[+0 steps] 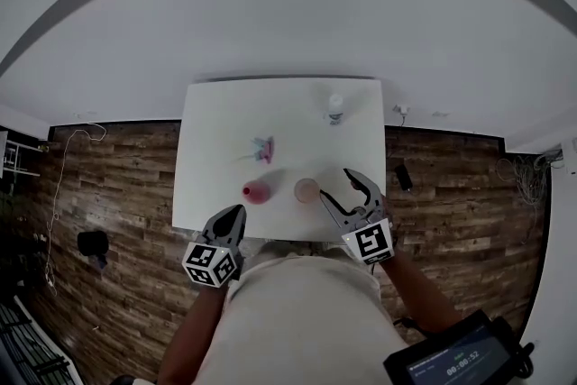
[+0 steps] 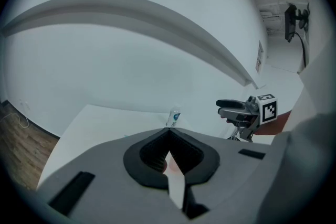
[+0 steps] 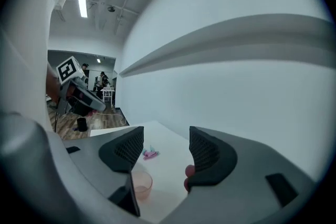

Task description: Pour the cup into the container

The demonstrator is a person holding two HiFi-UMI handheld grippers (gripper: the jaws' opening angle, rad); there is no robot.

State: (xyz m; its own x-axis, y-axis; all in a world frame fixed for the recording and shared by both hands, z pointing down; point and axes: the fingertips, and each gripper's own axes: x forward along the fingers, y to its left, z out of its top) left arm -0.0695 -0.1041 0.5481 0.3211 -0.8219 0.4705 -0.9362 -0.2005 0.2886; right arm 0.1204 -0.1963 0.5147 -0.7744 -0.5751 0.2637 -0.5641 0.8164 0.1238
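- My left gripper (image 1: 238, 212), at 7 o'clock by the table (image 1: 225, 117) edge, has its jaws together and empty.
- My right gripper (image 1: 335, 183), at 4 o'clock, has its jaws apart, gripping nothing.
- The cup (image 1: 257, 192) stands upright and unheld, just beside the container (image 1: 307, 189), at its 9 o'clock.
- The container looks faintly pink, so I can't tell whether the pour is done. If not, grasping and tipping remain.
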